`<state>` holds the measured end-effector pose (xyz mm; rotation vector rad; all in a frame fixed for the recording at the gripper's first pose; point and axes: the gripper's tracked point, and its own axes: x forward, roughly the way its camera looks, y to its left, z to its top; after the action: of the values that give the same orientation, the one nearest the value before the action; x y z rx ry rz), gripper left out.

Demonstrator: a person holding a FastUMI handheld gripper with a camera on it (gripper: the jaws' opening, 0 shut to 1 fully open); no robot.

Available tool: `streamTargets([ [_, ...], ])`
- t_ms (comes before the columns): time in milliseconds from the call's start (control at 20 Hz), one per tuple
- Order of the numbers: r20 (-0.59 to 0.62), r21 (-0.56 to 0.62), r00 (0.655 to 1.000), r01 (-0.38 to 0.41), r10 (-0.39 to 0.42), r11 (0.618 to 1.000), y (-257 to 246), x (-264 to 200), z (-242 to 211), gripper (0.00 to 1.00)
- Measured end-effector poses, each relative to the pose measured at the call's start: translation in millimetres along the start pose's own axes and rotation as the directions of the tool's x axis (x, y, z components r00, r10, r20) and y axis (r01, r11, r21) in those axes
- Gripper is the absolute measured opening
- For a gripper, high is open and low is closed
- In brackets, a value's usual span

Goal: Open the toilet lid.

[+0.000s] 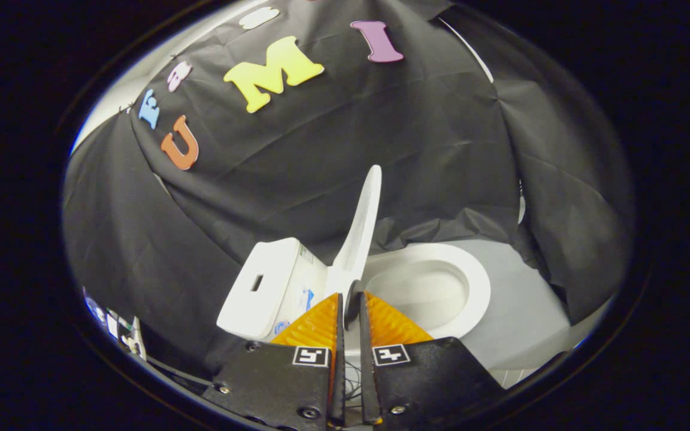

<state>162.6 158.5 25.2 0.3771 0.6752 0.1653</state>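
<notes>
Gripper point(351, 302) fingers are drawn almost together, clenched on the near edge of the toilet lid point(362, 227), whose thin rim sits in the narrow slot between the two ribbed pads. Seen edge-on, the lid stands raised nearly upright, rising from between the fingertips toward the black cloth wall point(429, 149). To the left of the lid and just ahead of the left finger sits the white tank point(267, 284), tilted in this view, with a small dark slot on its top face. To the right, beyond the right finger, the seat ring point(471, 281) and the open bowl lie uncovered. Grey floor point(518, 317) spreads past the seat to the draped cloth, leaving free room on that side.
</notes>
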Motion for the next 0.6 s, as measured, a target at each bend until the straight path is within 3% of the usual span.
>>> streamTargets([
  [600, 0.019, -0.139, 0.999, -0.033, 0.036, 0.990, 75.5, 1.3, 5.6, 0.16],
])
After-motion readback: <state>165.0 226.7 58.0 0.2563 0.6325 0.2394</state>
